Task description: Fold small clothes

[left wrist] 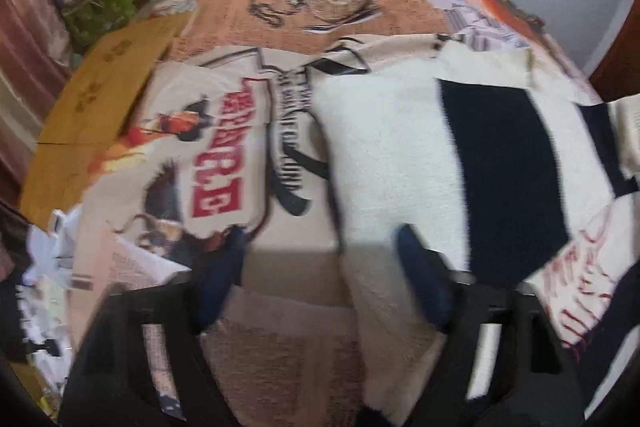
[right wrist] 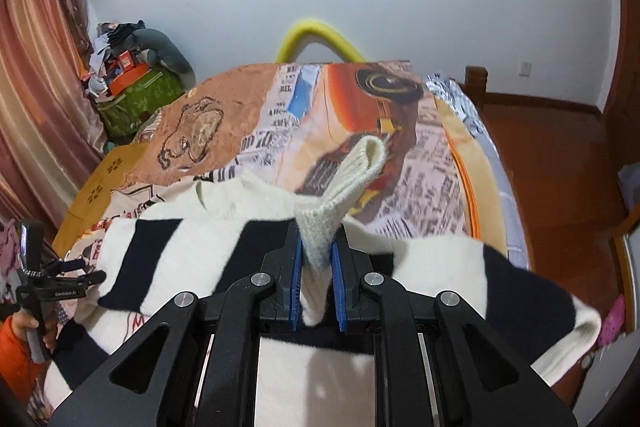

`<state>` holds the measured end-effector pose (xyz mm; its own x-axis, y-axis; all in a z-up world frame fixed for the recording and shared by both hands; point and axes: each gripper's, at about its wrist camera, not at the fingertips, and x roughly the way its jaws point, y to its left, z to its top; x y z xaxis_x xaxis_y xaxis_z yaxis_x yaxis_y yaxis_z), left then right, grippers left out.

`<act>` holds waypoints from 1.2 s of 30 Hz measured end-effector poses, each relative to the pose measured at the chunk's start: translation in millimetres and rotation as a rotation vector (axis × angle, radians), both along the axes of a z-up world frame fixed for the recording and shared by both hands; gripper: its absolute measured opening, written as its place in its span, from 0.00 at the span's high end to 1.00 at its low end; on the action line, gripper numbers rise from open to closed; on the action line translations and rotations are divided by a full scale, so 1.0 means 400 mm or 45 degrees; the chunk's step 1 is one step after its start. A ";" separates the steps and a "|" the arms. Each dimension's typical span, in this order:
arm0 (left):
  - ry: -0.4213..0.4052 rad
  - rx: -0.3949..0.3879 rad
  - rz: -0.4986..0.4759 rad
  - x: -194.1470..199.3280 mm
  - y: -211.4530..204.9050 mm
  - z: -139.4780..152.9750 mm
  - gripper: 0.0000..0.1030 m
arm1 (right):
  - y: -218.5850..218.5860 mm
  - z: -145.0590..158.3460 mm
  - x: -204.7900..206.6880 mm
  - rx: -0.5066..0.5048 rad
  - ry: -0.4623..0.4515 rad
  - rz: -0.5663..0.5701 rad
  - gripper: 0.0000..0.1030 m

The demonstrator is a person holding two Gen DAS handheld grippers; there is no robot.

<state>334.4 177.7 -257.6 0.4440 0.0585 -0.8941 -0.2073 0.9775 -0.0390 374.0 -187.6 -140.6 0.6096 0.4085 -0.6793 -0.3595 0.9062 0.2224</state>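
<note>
Two views, taken in turn.

Left wrist view: our left gripper (left wrist: pixel 316 275) points steeply down at the bed. Its jaws stand apart; between the blue pads (left wrist: pixel 424 279) we see the edge of the sweater (left wrist: pixel 384 147), cream with navy bands, lying on the printed bedspread (left wrist: pixel 304 7). The pads do not look pressed onto the cloth, though blur keeps us from being sure of contact on the right-hand pad. The sweater body spreads ahead of this gripper and to its right.

Right wrist view: our right gripper (right wrist: pixel 316 267) is clamped on the ribbed cuff (right wrist: pixel 360 163) of a sleeve. The cuff stands up out of the pads and flops forward; the sleeve is lifted off the bed, and the sweater (right wrist: pixel 208 239) drapes away to both sides below the fingers. At the far left of this view a hand (right wrist: pixel 32 327) holds the other gripper, low by the garment's edge.

Judgement: we are mid-fold, carrying a sleeve across the body. The next move calls for the left jaws to pin or pinch the near edge while the right lays the sleeve flat over the body, then lets go.
</note>
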 end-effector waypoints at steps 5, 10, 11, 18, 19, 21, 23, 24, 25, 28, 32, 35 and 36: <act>-0.028 -0.090 -0.045 0.009 -0.024 0.022 0.88 | -0.007 0.004 -0.010 -0.007 0.007 0.004 0.88; -0.048 -0.003 -0.015 -0.002 0.010 0.047 0.96 | -0.009 0.060 -0.035 0.043 -0.048 0.028 0.88; -0.043 0.033 0.011 -0.003 0.025 0.046 1.00 | -0.009 0.075 -0.043 0.061 -0.061 0.041 0.88; 0.052 -0.047 0.110 -0.057 0.130 0.018 0.92 | 0.030 0.062 -0.045 0.043 -0.047 0.076 0.88; 0.037 -0.061 0.091 -0.076 0.123 0.030 0.88 | 0.034 0.049 -0.043 0.037 -0.028 0.077 0.88; 0.003 -0.075 0.053 -0.113 0.103 0.056 0.54 | 0.039 0.031 -0.041 0.032 0.003 0.073 0.88; -0.048 -0.051 0.009 -0.147 0.068 0.089 0.36 | 0.041 0.022 -0.043 0.024 0.013 0.068 0.88; -0.062 -0.039 -0.017 -0.158 0.049 0.102 0.32 | 0.043 0.026 -0.051 0.022 0.011 0.069 0.88; -0.069 -0.029 -0.045 -0.166 0.031 0.111 0.29 | 0.045 0.029 -0.055 0.023 0.008 0.073 0.88; -0.068 -0.016 -0.125 -0.177 -0.022 0.110 0.19 | 0.049 0.041 -0.068 0.024 -0.003 0.087 0.87; 0.041 0.061 -0.156 -0.141 -0.067 0.042 0.18 | 0.053 0.054 -0.082 0.032 -0.012 0.097 0.87; 0.085 0.067 -0.050 -0.102 -0.046 0.002 0.27 | 0.051 0.059 -0.091 0.035 -0.013 0.100 0.87; 0.073 0.069 -0.004 -0.094 -0.030 0.002 0.29 | 0.052 0.060 -0.093 0.031 -0.014 0.098 0.87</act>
